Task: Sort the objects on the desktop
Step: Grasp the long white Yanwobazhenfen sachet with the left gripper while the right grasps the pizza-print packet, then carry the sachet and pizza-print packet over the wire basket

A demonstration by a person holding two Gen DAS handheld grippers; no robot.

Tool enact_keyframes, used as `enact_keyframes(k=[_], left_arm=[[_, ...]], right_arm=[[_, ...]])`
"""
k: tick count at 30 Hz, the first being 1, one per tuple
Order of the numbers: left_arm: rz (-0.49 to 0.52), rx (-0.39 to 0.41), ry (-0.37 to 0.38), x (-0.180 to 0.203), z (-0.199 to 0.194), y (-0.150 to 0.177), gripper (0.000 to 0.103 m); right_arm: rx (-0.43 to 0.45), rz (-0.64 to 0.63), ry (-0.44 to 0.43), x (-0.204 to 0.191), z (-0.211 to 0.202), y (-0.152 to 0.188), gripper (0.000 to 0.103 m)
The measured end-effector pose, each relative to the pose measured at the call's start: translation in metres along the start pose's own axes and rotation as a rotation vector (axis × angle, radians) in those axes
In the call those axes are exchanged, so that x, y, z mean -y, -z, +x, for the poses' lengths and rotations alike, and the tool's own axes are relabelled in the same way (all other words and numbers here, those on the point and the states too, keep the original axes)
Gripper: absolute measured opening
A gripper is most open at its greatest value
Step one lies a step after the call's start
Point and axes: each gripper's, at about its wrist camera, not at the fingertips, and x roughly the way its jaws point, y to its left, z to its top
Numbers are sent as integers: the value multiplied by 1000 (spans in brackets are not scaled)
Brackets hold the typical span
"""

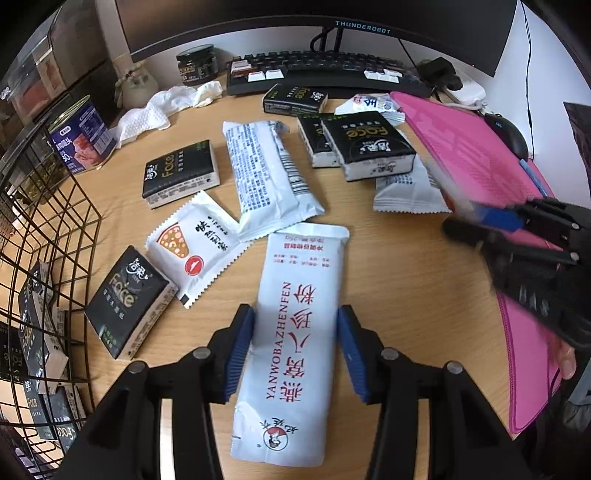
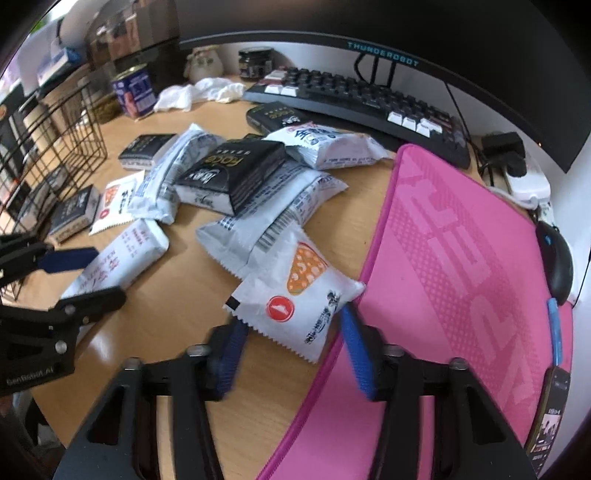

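My left gripper (image 1: 295,349) is open, its blue pads on either side of a long white snack packet with red lettering (image 1: 295,339) lying on the wooden desk (image 1: 413,295). My right gripper (image 2: 293,345) is open around the near end of a small white pizza-print sachet (image 2: 295,295) at the edge of the pink mouse mat (image 2: 461,266). Black "Face" tissue packs (image 1: 181,173) and more white snack packets (image 1: 266,173) lie scattered on the desk. The left gripper also shows in the right wrist view (image 2: 79,275) around the long packet (image 2: 122,254).
A black wire basket (image 1: 48,280) at the left holds several black tissue packs. A keyboard (image 1: 325,72), monitor (image 1: 314,18), blue can (image 1: 79,136), dark jar (image 1: 197,64), crumpled tissue (image 1: 162,107) and mouse (image 2: 556,262) ring the desk's far and right sides.
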Motion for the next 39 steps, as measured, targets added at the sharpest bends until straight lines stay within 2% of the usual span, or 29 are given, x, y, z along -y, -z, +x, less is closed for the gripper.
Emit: enact_keyframes(k=[10, 21, 24, 28, 29, 34, 37, 39], left_arm=[[3, -9, -33, 2, -2, 0, 47], [-3, 11, -26, 4, -18, 2, 44], [15, -15, -40, 8, -11, 4, 44], [2, -20, -42, 7, -4, 4, 49], [4, -19, -44, 7, -3, 4, 53], [5, -10, -45, 7, -1, 4, 54], [21, -2, -79, 11, -1, 3, 63], [18, 6, -79, 12, 0, 3, 64]], right_arm=[[38, 34, -43, 6, -20, 4, 9], [55, 19, -68, -1, -36, 14, 9], [59, 10, -70, -3, -38, 14, 9], [58, 7, -81, -6, -39, 16, 9], [58, 4, -82, -6, -39, 16, 9], [59, 1, -88, -7, -39, 16, 10], [54, 0, -88, -7, -37, 16, 10], [52, -1, -89, -8, -36, 17, 10]])
